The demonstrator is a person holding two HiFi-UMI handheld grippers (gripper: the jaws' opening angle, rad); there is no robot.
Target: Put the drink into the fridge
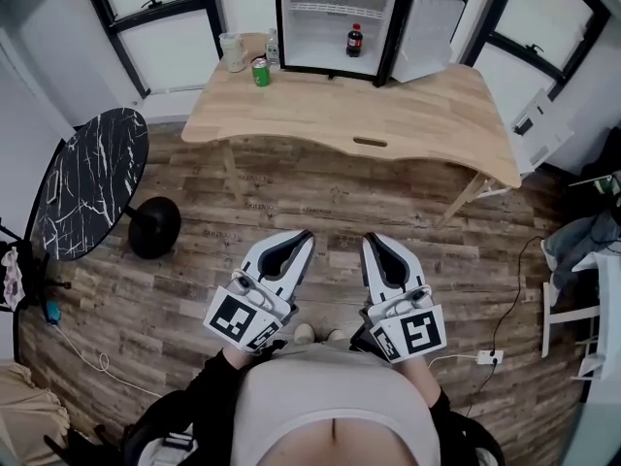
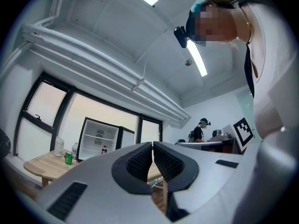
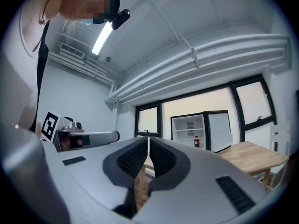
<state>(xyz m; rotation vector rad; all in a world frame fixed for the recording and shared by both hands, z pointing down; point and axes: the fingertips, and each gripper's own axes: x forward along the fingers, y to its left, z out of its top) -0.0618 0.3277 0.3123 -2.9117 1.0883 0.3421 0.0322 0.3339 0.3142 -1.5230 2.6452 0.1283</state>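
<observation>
A person stands on the wood-plank floor (image 1: 291, 202), well back from a pale wooden bench (image 1: 388, 115). The left hand-held gripper (image 1: 304, 239) and the right hand-held gripper (image 1: 373, 243) are held out side by side, each with its jaws pressed together on nothing. The green metal drink can (image 1: 260, 72) stands upright on the bench's far left corner, just left of a small black fridge (image 1: 320, 37) whose door hangs open. A clear plastic bottle (image 1: 273, 49) and a cream lidded cup (image 1: 232, 51) stand close behind the can, and a dark cola bottle (image 1: 354, 40) is already on the fridge's lower shelf.

If full, the can should be moderately heavy. Its thin wall is likely to be smooth and slippery, and easily dented. The best hold looks to be across the middle of the body, below the rim, with the can kept upright and squeezed only firmly enough to stop it sliding. Its front side offers the clearest approach, away from its neighbours.
</observation>
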